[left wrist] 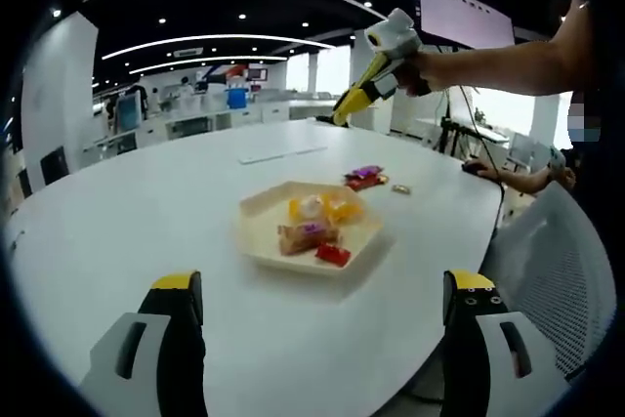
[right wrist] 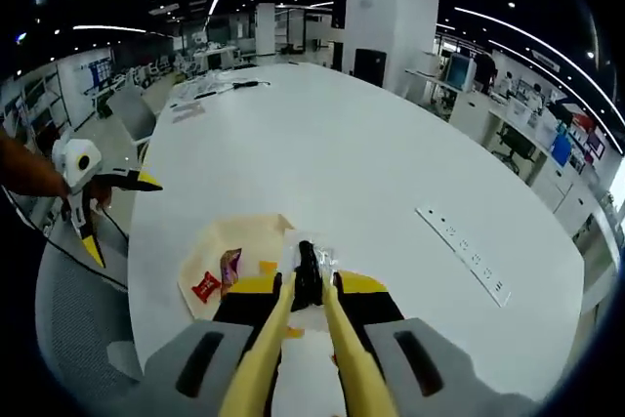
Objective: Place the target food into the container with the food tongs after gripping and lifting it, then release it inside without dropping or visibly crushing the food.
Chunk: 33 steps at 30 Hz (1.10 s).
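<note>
**Tongs held over the tray, left jaws wide apart**

In the right gripper view, the right hand-held gripper point(right wrist: 306, 290) is seen clamped on a pair of yellow food tongs point(right wrist: 293, 339), whose dark tips are drawn close together around a pale wrapped food item point(right wrist: 314, 259) above the tray's edge. The beige hexagonal tray point(left wrist: 264, 241) is set on the white tabletop point(left wrist: 146, 212), and several wrapped snacks point(left wrist: 317, 227) are contained in it. A few more wrapped pieces point(left wrist: 365, 178) are left on the tabletop just beyond the tray. In the left gripper view, the left hand-held gripper point(left wrist: 322, 339) is shown with jaws spread wide, nothing between them, near the tray.
</note>
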Motion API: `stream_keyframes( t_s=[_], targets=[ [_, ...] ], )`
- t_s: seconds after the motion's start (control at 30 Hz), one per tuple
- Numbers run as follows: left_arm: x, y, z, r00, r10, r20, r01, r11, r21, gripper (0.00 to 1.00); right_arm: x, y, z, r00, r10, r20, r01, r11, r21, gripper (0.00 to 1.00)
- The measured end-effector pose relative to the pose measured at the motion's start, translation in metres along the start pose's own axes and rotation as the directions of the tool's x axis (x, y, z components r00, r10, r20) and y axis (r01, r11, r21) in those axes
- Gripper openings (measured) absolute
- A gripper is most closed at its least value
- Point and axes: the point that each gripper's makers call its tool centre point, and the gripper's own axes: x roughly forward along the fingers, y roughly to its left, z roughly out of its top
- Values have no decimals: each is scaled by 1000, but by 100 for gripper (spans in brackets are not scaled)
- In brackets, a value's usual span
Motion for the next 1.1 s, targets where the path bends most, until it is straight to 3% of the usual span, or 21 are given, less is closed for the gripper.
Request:
stream_keyframes(
  t_s=[0.13, 0.47, 1.1],
  targets=[
    [-1, 1, 1, 1000, 5, 5, -5, 1000, 1, 99, 13, 14, 12, 1000, 19, 16, -19, 1000, -1, 20],
    [-3, 5, 5, 999, 22, 27, -22, 1000, 0, 99, 37, 41, 22, 998, 58, 19, -58, 998, -27, 20],
    [-2, 5, 7, 999, 25, 30, -25, 1000, 7, 99, 37, 50, 38, 996, 59, 65, -56, 997, -50, 23]
  ],
)
